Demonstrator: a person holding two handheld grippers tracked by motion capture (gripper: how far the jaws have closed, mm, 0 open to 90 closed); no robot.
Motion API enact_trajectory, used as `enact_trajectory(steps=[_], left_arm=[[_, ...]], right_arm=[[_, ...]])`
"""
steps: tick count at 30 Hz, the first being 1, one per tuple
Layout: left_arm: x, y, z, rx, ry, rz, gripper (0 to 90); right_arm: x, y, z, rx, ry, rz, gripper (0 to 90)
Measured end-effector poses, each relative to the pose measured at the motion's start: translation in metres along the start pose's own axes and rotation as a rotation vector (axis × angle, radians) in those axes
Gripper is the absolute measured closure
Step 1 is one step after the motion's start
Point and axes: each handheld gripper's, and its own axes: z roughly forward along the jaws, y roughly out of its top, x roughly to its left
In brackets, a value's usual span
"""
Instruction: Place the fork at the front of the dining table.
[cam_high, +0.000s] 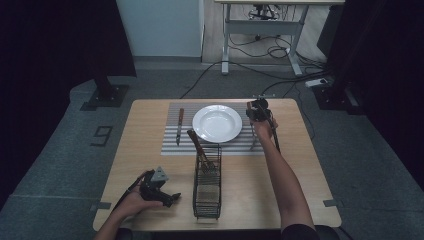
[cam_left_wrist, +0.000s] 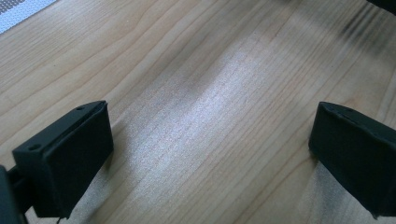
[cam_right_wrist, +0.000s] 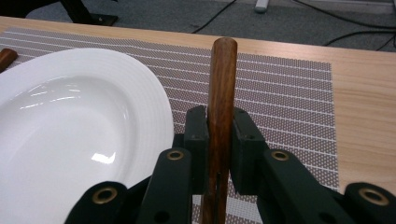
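My right gripper (cam_high: 259, 112) (cam_right_wrist: 219, 116) is shut on the wooden handle (cam_right_wrist: 223, 70) of a utensil, held over the striped placemat (cam_high: 172, 145) (cam_right_wrist: 280, 93) just right of the white plate (cam_high: 217, 123) (cam_right_wrist: 70, 121). The utensil's metal end (cam_high: 254, 144) reaches down toward the mat's near right corner; I cannot tell what kind of utensil it is. A wooden-handled knife (cam_high: 179, 125) lies on the mat left of the plate. My left gripper (cam_high: 167, 197) (cam_left_wrist: 210, 135) rests open on the bare wood at the front left, nothing between its jaws.
A black wire basket (cam_high: 207, 185) stands in front of the mat at the table's middle, with wooden-handled utensils (cam_high: 200, 150) leaning out of its far end. A desk frame and cables sit on the floor beyond the table (cam_high: 295, 165).
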Motion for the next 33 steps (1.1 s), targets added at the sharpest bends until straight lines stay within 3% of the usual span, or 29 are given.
enact_trajectory(steps=[4, 22, 33], left_arm=[[0.000, 0.000, 0.000, 0.000, 0.000, 0.001, 0.0], [0.000, 0.000, 0.000, 0.001, -0.002, 0.002, 0.0], [0.000, 0.000, 0.000, 0.001, -0.003, 0.003, 0.0]], right_arm=[[-0.001, -0.002, 0.008, 0.010, -0.006, 0.008, 79.0], [-0.019, -0.017, 0.035, 0.035, 0.005, 0.154, 78.5], [-0.018, -0.022, 0.043, 0.046, -0.003, 0.164, 78.0]])
